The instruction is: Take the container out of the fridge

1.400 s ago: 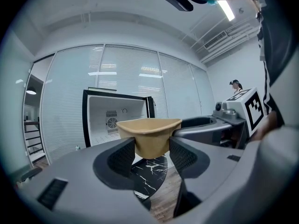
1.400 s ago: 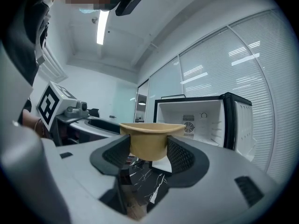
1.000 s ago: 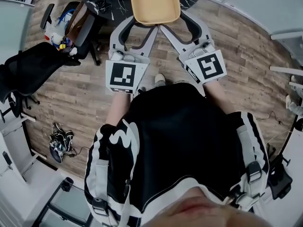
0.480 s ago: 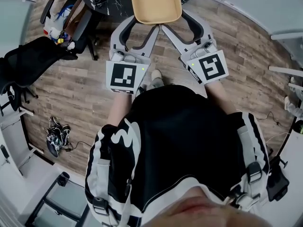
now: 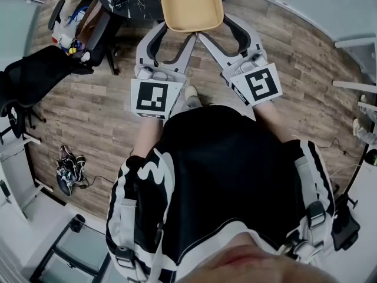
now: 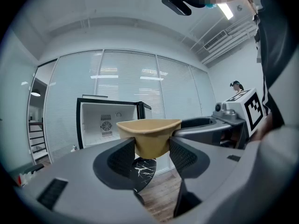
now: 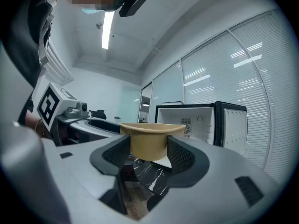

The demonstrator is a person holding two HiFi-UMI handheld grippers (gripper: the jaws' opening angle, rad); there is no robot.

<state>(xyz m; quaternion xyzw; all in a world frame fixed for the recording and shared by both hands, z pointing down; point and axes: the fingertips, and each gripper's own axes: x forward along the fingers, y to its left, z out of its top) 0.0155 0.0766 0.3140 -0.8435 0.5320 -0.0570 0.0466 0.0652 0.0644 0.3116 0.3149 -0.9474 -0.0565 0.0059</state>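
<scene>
Left gripper [image 6: 152, 149] and right gripper [image 7: 148, 148]: each pair of jaws is pinched on the container [image 5: 192, 5], one at either near corner, rim up and level. Judgement: match the two squeezes and move both hands as one, else it tips. The container sits ahead of the jaws, clear of the open fridge [image 7: 201, 120], above the table [image 7: 152, 174].

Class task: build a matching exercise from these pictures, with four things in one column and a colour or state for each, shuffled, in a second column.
Column one:
1. container
2. fridge
3. table
4. floor

Column two:
A. wooden planks
B. tan
C. door open
D. black with white veins

Pairs: 1-B, 2-C, 3-D, 4-A
</scene>
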